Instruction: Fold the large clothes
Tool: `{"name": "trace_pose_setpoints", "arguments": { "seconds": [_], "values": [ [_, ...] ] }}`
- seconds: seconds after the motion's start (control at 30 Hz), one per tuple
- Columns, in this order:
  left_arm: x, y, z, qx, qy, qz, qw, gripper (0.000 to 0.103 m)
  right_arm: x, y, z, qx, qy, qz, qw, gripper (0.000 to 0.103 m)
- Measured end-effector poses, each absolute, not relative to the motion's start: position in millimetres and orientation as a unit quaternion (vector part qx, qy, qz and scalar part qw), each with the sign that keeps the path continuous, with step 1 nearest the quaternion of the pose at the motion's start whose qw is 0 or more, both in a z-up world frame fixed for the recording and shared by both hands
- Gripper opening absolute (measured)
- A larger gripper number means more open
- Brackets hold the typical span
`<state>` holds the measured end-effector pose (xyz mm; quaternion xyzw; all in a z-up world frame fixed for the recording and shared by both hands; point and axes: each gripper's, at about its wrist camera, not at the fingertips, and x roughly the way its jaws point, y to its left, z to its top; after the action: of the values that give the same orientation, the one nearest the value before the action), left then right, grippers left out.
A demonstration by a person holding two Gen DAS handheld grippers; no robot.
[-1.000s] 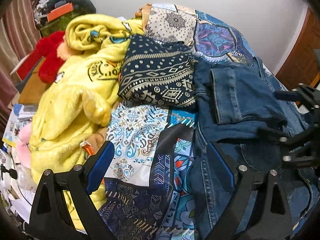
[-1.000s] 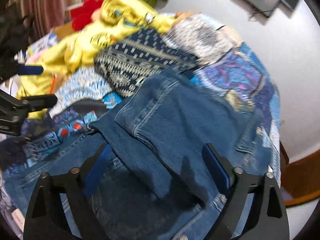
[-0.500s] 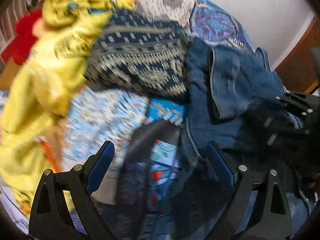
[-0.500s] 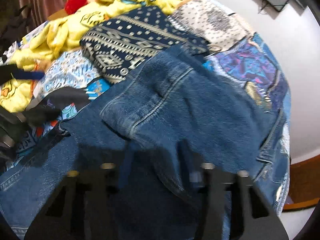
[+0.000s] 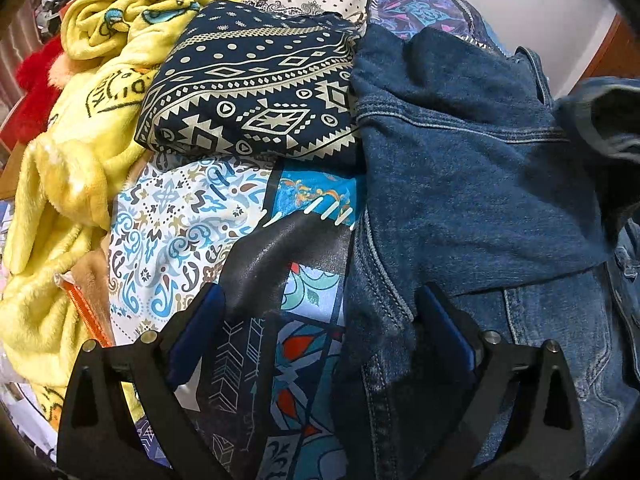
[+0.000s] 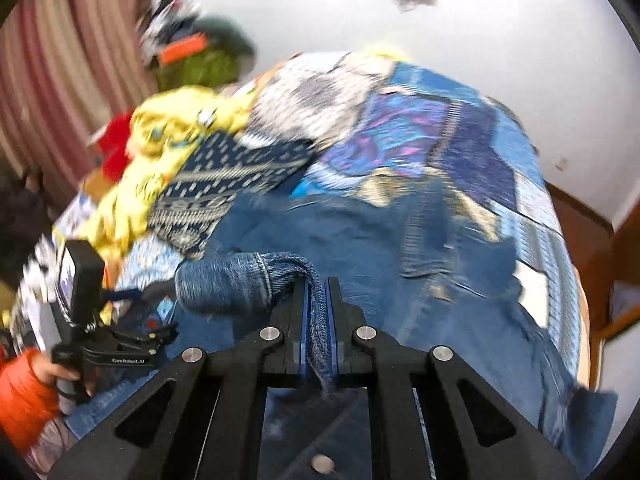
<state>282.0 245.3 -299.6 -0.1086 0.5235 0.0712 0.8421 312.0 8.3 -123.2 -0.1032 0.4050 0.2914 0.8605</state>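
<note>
Right gripper (image 6: 316, 300) pinches jacket (image 5: 472, 160) cuff; left gripper (image 5: 320, 328) gapes empty over its near-left edge (thin bite). Cuff may slip when pulled.

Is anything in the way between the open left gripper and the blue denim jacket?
Nothing visible. The left gripper hangs open right over the denim jacket edge, one finger already against the cloth.

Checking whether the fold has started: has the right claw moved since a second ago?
Yes. The right claw was open low over the denim jacket; now it is shut on a denim fold and lifted, with the wall filling more of its view.
</note>
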Motion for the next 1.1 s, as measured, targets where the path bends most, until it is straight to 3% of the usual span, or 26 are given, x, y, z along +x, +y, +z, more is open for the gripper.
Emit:
{"name": "trace_pose_setpoints", "arguments": {
  "seconds": [0.3,0.47,0.6,0.73,0.77,0.8,0.83,0.9,1.1],
  "values": [
    [290.4,236.8,-305.2,-0.092,0.536,0.092,0.834,0.103,309.5,-108.7,-140.4,0.017,0.428,0.21,0.879,0.004],
    [294.3,228.0,-298.9,-0.068,0.548,0.109,0.827,0.103,311.4,-146.0,-177.3,0.012,0.478,0.165,0.863,0.004],
    [299.9,211.1,-268.9,-0.028,0.539,0.11,0.835,0.102,294.8,-158.3,-182.4,-0.007,0.474,0.161,0.866,0.004],
    [305.5,186.0,-222.2,-0.051,0.51,0.057,0.857,0.102,280.8,-172.4,-166.5,-0.016,0.448,0.16,0.879,0.007],
    [309.4,177.9,-212.5,-0.055,0.504,0.044,0.861,0.102,278.8,-177.3,-163.4,-0.016,0.443,0.157,0.882,0.014],
    [312.7,166.1,-201.6,-0.056,0.496,0.029,0.866,0.102,275.9,-182.6,-159.6,-0.015,0.437,0.153,0.886,0.03],
    [315.2,151.9,-191.6,-0.056,0.488,0.01,0.871,0.102,273.3,-186.4,-156.3,-0.013,0.429,0.15,0.891,0.054],
    [317.8,126.9,-178.7,-0.059,0.477,-0.024,0.876,0.102,266.2,-193.2,-147.9,-0.003,0.404,0.142,0.903,0.08],
    [341.2,46.4,-185.4,-0.091,0.496,-0.117,0.856,0.102,250.6,-221.0,-132.7,0.014,0.378,0.124,0.917,0.083]
  ]
}}
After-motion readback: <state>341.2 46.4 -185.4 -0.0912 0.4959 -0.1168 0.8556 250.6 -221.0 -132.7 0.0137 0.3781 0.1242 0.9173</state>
